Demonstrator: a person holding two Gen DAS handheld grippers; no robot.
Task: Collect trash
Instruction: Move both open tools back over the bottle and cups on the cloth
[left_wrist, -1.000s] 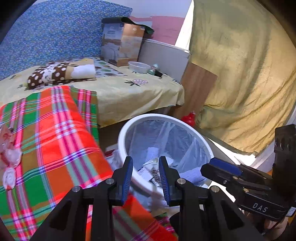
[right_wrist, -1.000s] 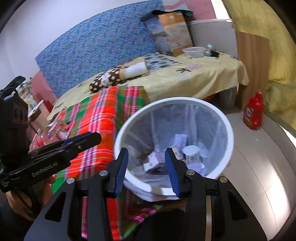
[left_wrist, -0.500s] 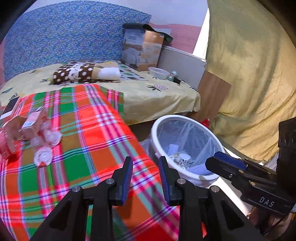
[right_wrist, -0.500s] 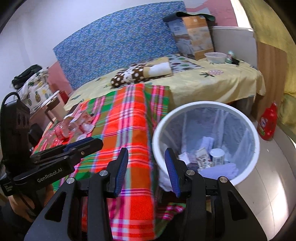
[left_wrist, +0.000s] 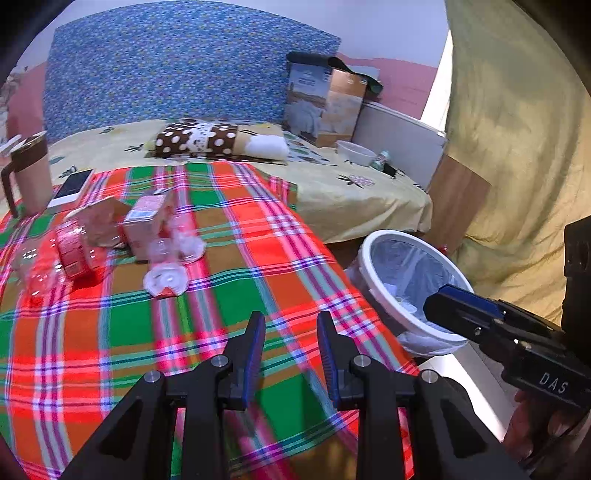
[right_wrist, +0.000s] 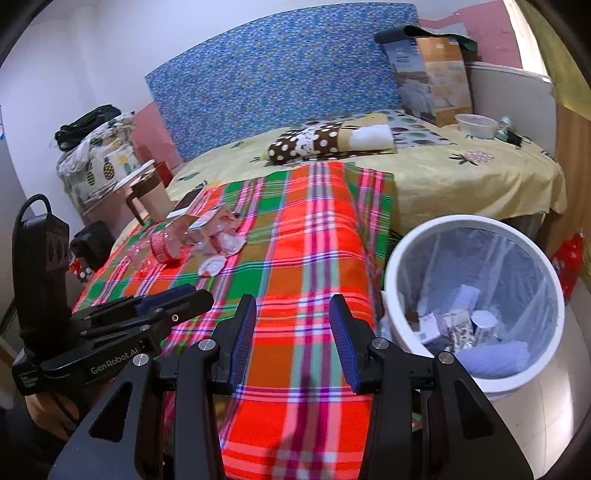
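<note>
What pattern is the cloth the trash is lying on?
Red, green and orange plaid cloth; clearest in the right wrist view.

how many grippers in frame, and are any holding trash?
2. The left gripper hangs over the near end of the plaid cloth, empty. The right gripper hangs over the cloth's edge beside the white bin, also empty.
</note>
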